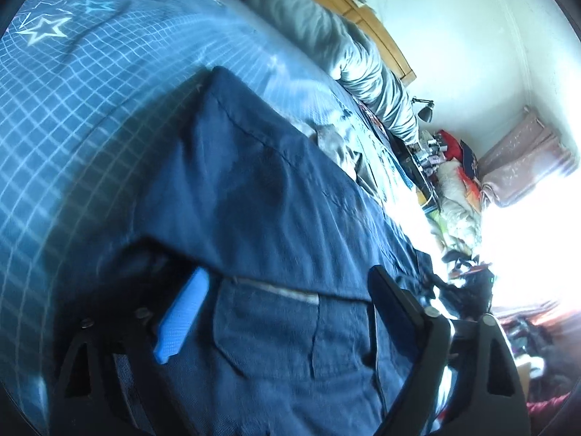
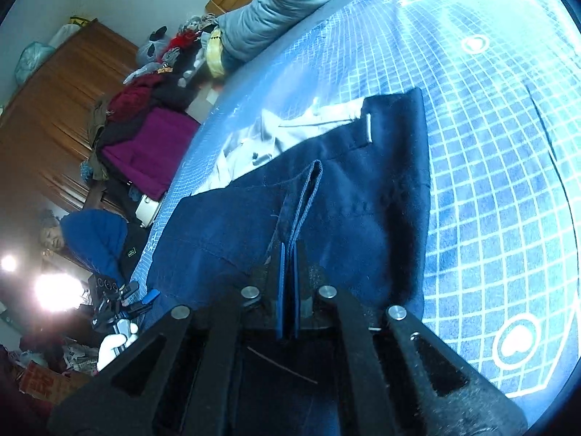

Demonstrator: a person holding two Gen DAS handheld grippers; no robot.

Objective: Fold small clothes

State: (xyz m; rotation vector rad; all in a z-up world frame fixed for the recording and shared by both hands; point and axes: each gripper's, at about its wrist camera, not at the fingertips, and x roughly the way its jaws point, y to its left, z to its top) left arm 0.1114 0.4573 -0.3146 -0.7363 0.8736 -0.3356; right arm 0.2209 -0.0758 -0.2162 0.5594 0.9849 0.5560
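The dark navy trousers (image 2: 363,200) lie spread on the bed, over a blue sheet (image 2: 508,181) with a white grid and star prints. The cloth is thick and matte, with a stitched back pocket (image 1: 283,330) and a belt loop (image 2: 369,129) at the waistband, and the pale lining (image 2: 261,145) shows where the top is turned open. The right gripper (image 2: 288,261) has its jaws closed on a narrow ridge of the navy fabric, which runs up from between the blue pads (image 2: 281,290); I judge this pinch is there to lift one edge and carry it over for a fold. The left gripper (image 1: 287,290) has its jaws wide apart over the pocket area, one blue pad (image 1: 181,312) lying partly under a fabric edge and the black finger (image 1: 395,309) on the other side; it seems about to take hold of this edge, but the picture is blurred there and I cannot be sure it touches. A grey padded jacket (image 1: 348,58) lies further up the bed, apart from the trousers, and a pile of other clothes (image 2: 152,116) stands beside the bed by the wooden wardrobe (image 2: 54,101).
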